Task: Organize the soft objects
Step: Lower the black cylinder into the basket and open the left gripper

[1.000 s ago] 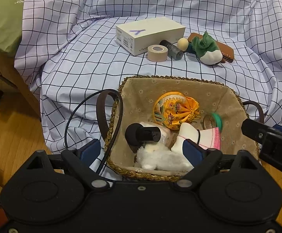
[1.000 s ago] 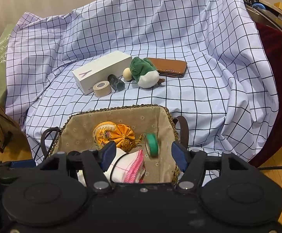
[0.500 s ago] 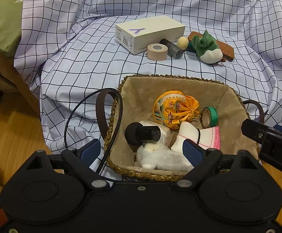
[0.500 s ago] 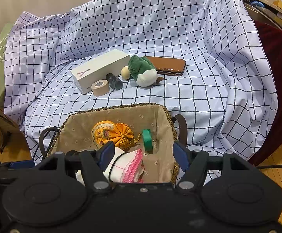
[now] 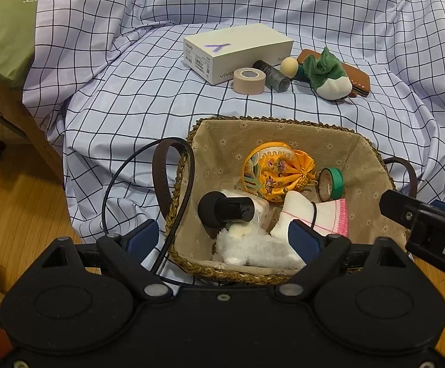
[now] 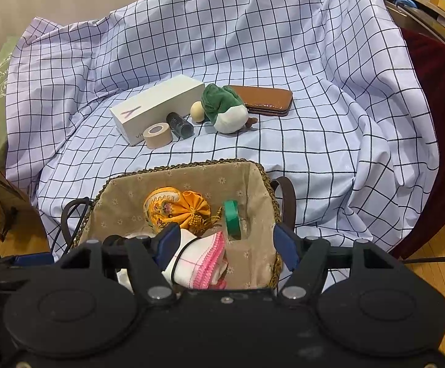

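Left wrist view. Against a second before, found only the green tape roll (image 5: pixel 333 184) shifted: rolled a little nearer the orange pouch (image 5: pixel 277 174), leaning on edge by the right wall of the basket (image 5: pixel 271 119). Everything else lay as before.

From left to right inside the woven, cloth-lined basket: saw a black-and-white cylindrical gadget (image 5: pixel 234 208), a fluffy white toy (image 5: pixel 253 248) at the near rim, the embroidered satin pouch gathered with a cord, a ribbed white sock (image 5: pixel 320 214) edged in pink, then the glossy tape.

Beyond, on the checked sheet (image 5: pixel 130 92): a flat white box (image 5: pixel 237 49), a beige tape roll (image 5: pixel 249 80), a dark cylinder (image 5: pixel 271 75), a pale wooden ball (image 5: pixel 289 66), the green-and-white plush (image 5: pixel 330 75) resting against a brown leather wallet (image 5: pixel 357 76), outside the basket.

Found the left tool (image 5: pixel 222 236) spread wide over the near rim, clamping nothing.

Right wrist view: found the right tool (image 6: pixel 227 242) just opened a little, apart over the sock, pressing nothing.
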### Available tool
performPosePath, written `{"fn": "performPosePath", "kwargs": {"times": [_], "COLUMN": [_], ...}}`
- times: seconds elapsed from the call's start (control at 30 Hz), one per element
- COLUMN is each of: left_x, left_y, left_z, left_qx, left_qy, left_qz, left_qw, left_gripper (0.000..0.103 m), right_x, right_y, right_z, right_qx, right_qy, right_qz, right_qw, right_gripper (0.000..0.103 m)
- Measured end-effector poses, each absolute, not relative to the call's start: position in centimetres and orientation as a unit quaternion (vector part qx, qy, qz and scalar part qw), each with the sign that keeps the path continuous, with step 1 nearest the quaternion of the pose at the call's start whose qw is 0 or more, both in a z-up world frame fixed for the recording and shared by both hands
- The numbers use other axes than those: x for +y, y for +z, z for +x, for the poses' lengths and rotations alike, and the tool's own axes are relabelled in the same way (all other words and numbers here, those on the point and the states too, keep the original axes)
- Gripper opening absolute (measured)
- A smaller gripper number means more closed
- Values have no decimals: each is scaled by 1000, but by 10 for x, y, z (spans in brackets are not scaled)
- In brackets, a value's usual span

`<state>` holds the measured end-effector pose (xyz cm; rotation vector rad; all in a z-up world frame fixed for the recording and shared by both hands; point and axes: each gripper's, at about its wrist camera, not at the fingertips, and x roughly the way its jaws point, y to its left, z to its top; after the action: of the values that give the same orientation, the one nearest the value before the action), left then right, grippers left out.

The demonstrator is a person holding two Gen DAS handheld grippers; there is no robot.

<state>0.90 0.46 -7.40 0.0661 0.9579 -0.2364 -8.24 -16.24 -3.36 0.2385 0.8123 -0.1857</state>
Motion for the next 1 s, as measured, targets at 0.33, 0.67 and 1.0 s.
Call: {"fn": "performPosePath", "kwargs": {"times": [0.33,0.67,1.0], "left_x": [6,9,4], "left_y": [-73,-67,-55], "left_z": [9,9,17], "left_qx": [458,442,394], "left_qy": [-111,-93,-74], "left_qz": [30,25,28], "left_qw": [882,892,916], "left_gripper": [88,88,89], "right_x": [-162,-164,-177], "right_y": [-36,-40,-46], "right_z": [-82,-83,-74], "right_qx": [396,398,397], "right_qy": [-91,-93,-108], "right_qz": [117,118,122], "right_qw": [906,905,903], "right_gripper": [67,69,73]}}
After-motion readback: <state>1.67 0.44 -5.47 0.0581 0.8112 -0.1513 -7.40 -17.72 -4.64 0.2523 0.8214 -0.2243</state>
